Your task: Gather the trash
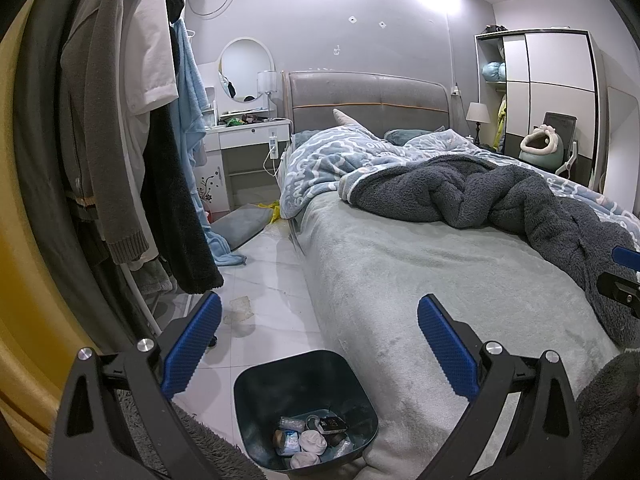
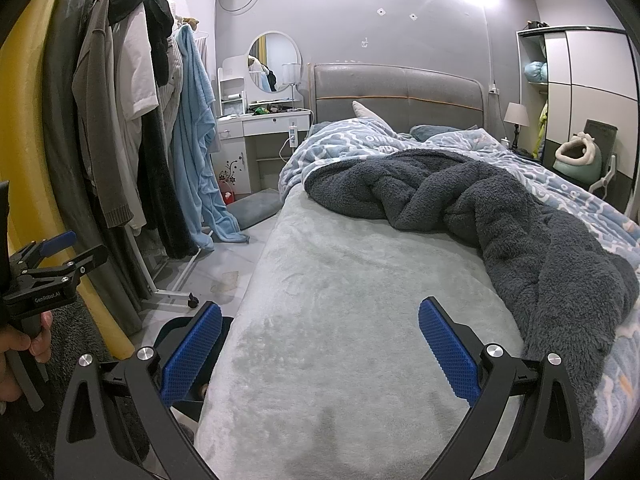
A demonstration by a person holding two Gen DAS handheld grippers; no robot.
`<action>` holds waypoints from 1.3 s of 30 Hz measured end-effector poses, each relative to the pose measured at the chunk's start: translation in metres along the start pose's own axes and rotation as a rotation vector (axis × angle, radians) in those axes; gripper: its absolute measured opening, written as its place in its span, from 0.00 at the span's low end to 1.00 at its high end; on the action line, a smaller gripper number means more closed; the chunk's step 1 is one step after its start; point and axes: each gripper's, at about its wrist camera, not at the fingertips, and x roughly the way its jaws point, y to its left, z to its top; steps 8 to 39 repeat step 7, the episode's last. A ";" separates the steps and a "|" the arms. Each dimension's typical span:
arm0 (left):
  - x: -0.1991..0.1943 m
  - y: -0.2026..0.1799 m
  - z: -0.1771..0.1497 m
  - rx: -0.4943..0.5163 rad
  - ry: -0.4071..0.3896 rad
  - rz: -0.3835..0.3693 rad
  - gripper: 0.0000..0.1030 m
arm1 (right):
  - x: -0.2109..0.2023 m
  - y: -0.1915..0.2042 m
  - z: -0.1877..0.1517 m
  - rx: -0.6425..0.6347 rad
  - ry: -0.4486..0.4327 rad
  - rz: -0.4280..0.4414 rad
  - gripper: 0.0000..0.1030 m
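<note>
**At the foot of the bed: both grippers empty, bin on the floor**

At the bed's near corner, the left gripper [image 1: 318, 344] hangs with its blue-padded fingers [image 1: 192, 346] spread wide and nothing between them. Directly below it, on the white tiled floor [image 1: 264, 276] just beside the mattress edge, stands the dark trash bin [image 1: 256, 392]. Inside the bin lie crumpled white tissues [image 1: 313, 440], a small dark packet [image 1: 334, 424] and some clear wrappers. The right gripper [image 2: 320, 344] hovers over the pale grey-green bedsheet [image 2: 340, 280], its jaws likewise wide apart and holding nothing; in its view the left gripper shows at the left edge, gripped by a hand [image 2: 16, 344].

Farther up the bed, a dark grey fleece blanket [image 2: 460, 204] lies rumpled across the sheet, with a blue patterned duvet [image 1: 320, 160] bunched behind it against the grey headboard [image 1: 368, 96]. To the left, a clothes rack [image 1: 132, 128] carries hanging garments. Beyond it stands a white dressing table [image 1: 248, 132] with an oval mirror [image 1: 245, 70], and a wardrobe [image 1: 552, 92] stands at the far right.
</note>
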 end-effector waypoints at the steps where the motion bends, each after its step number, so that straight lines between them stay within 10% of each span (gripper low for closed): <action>1: 0.000 0.000 0.000 0.000 0.001 -0.002 0.97 | 0.000 0.000 0.000 0.000 0.000 0.000 0.97; 39: 0.001 0.003 -0.005 0.004 0.000 -0.004 0.97 | 0.000 0.000 0.000 -0.001 0.001 -0.001 0.97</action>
